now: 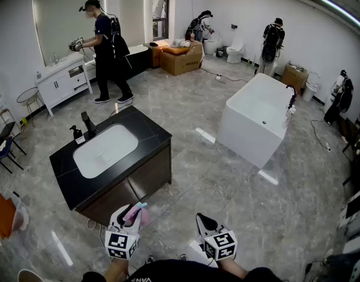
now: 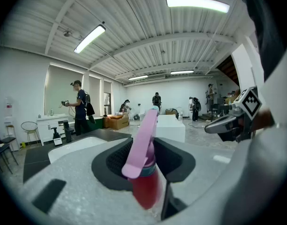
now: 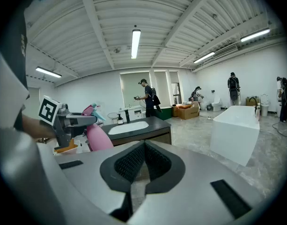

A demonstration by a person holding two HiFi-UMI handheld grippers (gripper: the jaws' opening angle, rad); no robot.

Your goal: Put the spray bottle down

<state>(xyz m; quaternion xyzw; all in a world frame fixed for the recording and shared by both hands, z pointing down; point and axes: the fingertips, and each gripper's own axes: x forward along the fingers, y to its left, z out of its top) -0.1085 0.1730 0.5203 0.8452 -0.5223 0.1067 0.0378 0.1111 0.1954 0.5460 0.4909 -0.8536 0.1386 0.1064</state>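
Note:
A pink spray bottle with a pink trigger and a teal nozzle stands between the jaws of my left gripper, which is shut on it. In the head view the bottle shows at the bottom, in my left gripper, just off the near corner of the black sink counter. My right gripper hangs beside it over the floor. Its pads meet with nothing between them in the right gripper view, where the bottle shows to the left.
The counter holds a white basin, a black tap and a soap pump. A white bathtub stands to the right. A person works at a white vanity at the back left, with others further off. Grey tiled floor lies between.

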